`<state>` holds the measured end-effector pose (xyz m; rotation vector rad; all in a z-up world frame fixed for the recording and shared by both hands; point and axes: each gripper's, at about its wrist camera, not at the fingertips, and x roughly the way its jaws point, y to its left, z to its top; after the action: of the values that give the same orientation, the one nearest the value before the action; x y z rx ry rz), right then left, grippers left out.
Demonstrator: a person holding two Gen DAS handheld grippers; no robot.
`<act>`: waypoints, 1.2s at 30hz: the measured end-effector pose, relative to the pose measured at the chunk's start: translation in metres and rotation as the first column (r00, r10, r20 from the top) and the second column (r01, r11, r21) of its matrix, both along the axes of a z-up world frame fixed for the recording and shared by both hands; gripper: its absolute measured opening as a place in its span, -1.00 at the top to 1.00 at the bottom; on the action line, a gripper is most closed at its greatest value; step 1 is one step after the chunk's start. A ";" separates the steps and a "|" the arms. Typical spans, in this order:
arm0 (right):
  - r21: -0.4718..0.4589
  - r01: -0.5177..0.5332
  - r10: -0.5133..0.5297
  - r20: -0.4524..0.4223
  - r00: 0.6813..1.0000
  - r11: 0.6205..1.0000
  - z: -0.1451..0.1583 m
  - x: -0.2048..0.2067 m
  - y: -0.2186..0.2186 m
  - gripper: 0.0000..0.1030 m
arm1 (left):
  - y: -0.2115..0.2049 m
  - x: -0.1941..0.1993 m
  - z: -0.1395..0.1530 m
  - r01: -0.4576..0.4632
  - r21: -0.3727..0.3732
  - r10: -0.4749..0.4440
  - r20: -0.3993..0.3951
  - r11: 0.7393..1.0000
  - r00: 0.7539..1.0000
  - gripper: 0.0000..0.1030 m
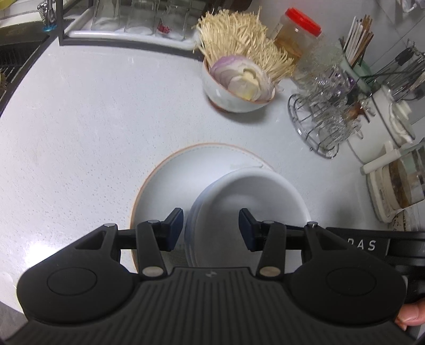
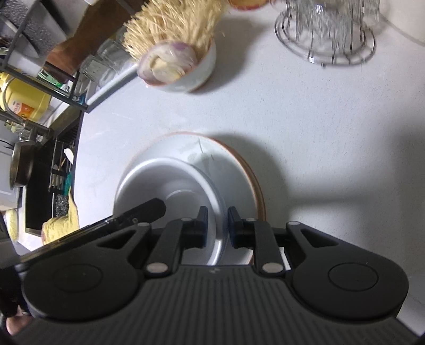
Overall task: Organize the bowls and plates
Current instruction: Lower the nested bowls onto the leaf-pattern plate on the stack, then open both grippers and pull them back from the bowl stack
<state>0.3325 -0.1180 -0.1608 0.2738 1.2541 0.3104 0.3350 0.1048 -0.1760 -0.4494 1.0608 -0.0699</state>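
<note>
A white plate with a brown rim [image 1: 170, 180] lies on the white counter, also in the right wrist view [image 2: 233, 169]. A white bowl [image 1: 255, 196] sits over its right part, with stacked rims showing on its left side. My left gripper [image 1: 211, 229] is open, its jaws on either side of the bowl's near rim. My right gripper [image 2: 217, 228] is shut on the bowl's rim [image 2: 220, 233]; the bowl [image 2: 159, 183] fills the plate's left side there. Another bowl [image 1: 233, 87] with sliced onion and enoki mushrooms stands farther back, and in the right wrist view [image 2: 183, 69].
A wire rack of glasses [image 1: 324, 111] stands to the right, with a red-lidded jar [image 1: 297, 34], a chopstick holder [image 1: 356, 53] and white containers [image 1: 390, 119] behind. A tray of glasses [image 1: 132, 24] lines the back edge. The sink [image 2: 39, 185] is at the left.
</note>
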 end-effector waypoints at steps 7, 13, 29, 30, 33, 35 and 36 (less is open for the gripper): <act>-0.003 0.032 -0.032 0.033 0.999 0.999 0.011 -0.009 0.004 0.23 | 0.010 -0.005 0.013 0.028 0.000 -0.028 0.028 1.000 0.999 0.00; 0.010 0.079 -0.079 0.091 0.993 0.997 0.027 -0.021 0.004 0.23 | 0.012 -0.012 0.036 0.072 0.030 -0.073 0.068 0.997 0.995 0.01; 0.061 -0.037 0.007 0.434 0.901 0.997 0.125 -0.078 -0.034 0.23 | -0.018 -0.087 0.146 0.007 0.147 -0.050 0.289 0.989 0.956 0.01; 0.064 -0.043 0.009 0.454 0.891 0.997 0.132 -0.083 -0.037 0.23 | -0.021 -0.095 0.154 -0.003 0.155 -0.046 0.306 0.988 0.951 0.01; 0.070 -0.053 0.010 0.512 0.859 0.996 0.149 -0.101 -0.045 0.23 | -0.028 -0.116 0.176 -0.021 0.174 -0.042 0.352 0.984 0.935 0.00; 0.079 -0.063 0.010 0.543 0.840 0.995 0.159 -0.112 -0.050 0.22 | -0.034 -0.130 0.187 -0.033 0.187 -0.041 0.376 0.982 0.926 0.00; 0.080 -0.067 0.011 0.560 0.828 0.995 0.163 -0.118 -0.052 0.22 | -0.037 -0.138 0.193 -0.038 0.192 -0.040 0.386 0.981 0.921 0.00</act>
<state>0.2144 -0.1702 0.0024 0.2166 0.6611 0.4505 0.1974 0.0679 0.0167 -0.2406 0.6664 -0.0517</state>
